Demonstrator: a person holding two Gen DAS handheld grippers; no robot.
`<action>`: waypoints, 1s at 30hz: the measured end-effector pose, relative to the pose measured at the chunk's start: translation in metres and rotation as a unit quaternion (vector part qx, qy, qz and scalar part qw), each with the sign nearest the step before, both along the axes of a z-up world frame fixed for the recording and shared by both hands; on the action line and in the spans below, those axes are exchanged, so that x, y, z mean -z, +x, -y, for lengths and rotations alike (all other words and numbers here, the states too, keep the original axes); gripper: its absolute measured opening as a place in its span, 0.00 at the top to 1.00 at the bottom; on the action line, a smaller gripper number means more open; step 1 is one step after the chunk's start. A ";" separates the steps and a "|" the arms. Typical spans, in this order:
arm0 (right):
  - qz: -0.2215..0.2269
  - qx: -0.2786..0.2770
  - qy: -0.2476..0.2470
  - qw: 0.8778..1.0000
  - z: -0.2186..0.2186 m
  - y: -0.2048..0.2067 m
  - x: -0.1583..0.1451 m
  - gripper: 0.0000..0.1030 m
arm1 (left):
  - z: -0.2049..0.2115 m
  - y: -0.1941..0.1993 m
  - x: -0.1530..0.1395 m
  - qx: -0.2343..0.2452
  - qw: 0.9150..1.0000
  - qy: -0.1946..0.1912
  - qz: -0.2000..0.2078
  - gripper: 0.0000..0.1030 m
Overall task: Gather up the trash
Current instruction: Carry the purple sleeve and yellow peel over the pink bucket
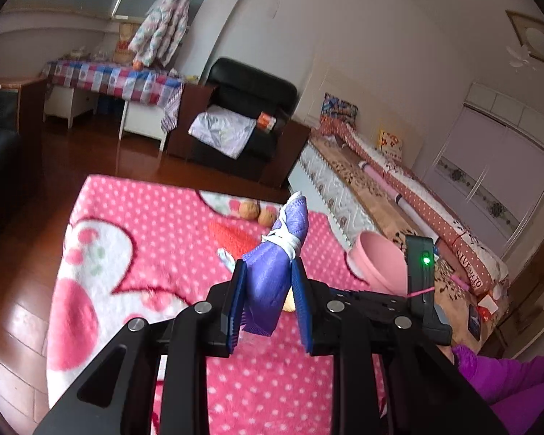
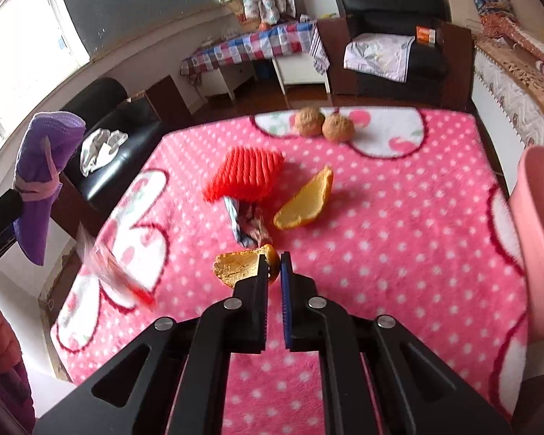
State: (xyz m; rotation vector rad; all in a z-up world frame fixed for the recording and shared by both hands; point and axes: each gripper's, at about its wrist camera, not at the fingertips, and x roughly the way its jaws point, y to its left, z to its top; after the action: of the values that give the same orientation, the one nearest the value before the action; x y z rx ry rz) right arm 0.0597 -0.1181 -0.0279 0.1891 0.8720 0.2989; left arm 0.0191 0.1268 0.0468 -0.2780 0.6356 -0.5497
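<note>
My left tool [image 1: 268,275] has blue pads and holds a purple mask [image 1: 272,272]; my surface [image 2: 399,217] is pink with white dots, the foam net [image 2: 244,174] red.
</note>
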 end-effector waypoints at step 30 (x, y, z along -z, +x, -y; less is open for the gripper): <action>0.111 0.138 0.041 0.983 0.143 -0.064 -0.056 0.93 | 0.151 0.008 -0.028 0.034 0.996 0.063 0.047 0.77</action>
State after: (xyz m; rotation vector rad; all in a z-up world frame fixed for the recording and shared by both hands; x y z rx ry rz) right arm -0.0045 -0.2608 0.0276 0.3438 0.6035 0.0944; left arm 0.0276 -0.0247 0.0752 -0.1116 0.5869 -0.5821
